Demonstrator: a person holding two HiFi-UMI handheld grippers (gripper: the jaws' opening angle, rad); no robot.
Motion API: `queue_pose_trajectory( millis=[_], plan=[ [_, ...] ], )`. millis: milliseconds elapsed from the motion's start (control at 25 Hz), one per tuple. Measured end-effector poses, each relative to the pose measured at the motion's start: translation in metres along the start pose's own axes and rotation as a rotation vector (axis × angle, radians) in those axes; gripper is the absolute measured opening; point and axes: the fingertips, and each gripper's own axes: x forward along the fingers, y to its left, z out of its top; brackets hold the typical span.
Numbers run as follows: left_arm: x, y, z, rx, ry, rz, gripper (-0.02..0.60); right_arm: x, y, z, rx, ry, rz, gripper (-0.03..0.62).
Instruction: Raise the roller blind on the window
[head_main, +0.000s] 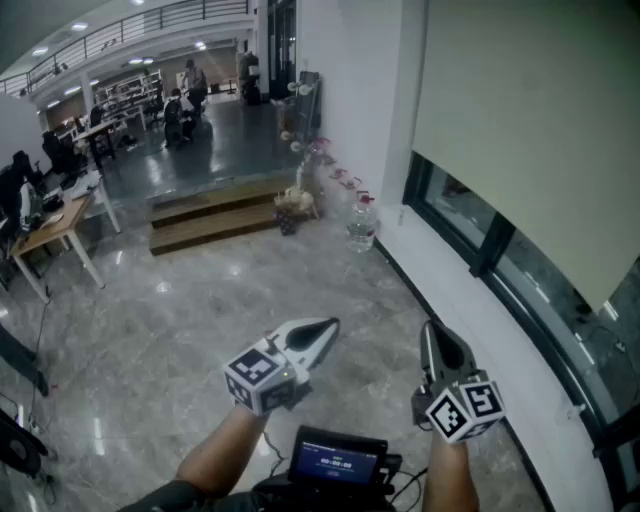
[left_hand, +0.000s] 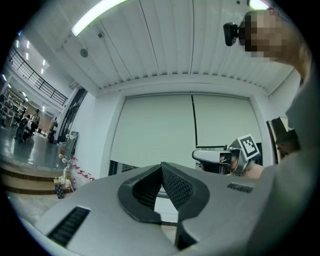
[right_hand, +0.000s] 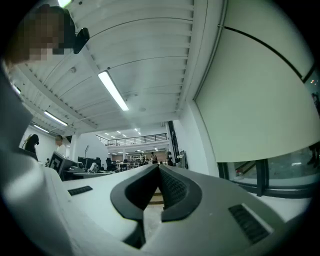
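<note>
Head view has the left gripper (head_main: 328, 326) and right gripper (head_main: 430, 332) held low over the floor (head_main: 200, 300), jaws together on nothing, seemingly idle before any reach, while the roller blind (head_main: 530, 120) hangs well apart, covering most of the window (head_main: 470, 225).

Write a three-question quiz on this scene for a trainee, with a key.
1. True or false: the left gripper and the right gripper both have jaws shut on nothing.
2. The roller blind is: A) lowered over most of the window, glass showing below; B) fully raised; C) missing.
3. Which gripper is nearer the window?
Key: 1 true; 2 A; 3 the right.
</note>
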Motion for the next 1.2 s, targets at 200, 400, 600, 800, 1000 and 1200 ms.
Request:
queue_pose_trajectory(
  millis=[200, 400, 600, 800, 1000, 1200],
  plan=[
    [0.0, 0.006, 0.004, -0.012, -0.004, -0.013, -0.009, 0.005, 0.002, 0.001, 0.006, 0.006, -0.027, -0.002],
    [-0.002, 0.013, 0.007, -0.021, -0.02, -0.038, -0.009, 0.012, 0.008, 0.003, -0.012, -0.002, -0.023, -0.002],
    [-0.006, 0.018, 0.009, -0.046, -0.026, -0.048, -0.009, 0.014, 0.011, 0.003, 0.005, -0.011, -0.05, 0.0],
    [-0.015, 0.026, 0.005, -0.025, -0.032, -0.077, -0.009, 0.016, 0.02, -0.001, -0.004, -0.012, -0.085, 0.0],
    [-0.019, 0.029, 0.003, -0.045, -0.037, -0.095, -0.009, 0.016, 0.032, -0.004, -0.012, -0.007, -0.086, 0.0],
    [-0.016, 0.037, -0.002, -0.001, 0.002, -0.073, -0.009, 0.026, 0.035, -0.002, -0.008, -0.023, -0.065, 0.006]
  ],
)
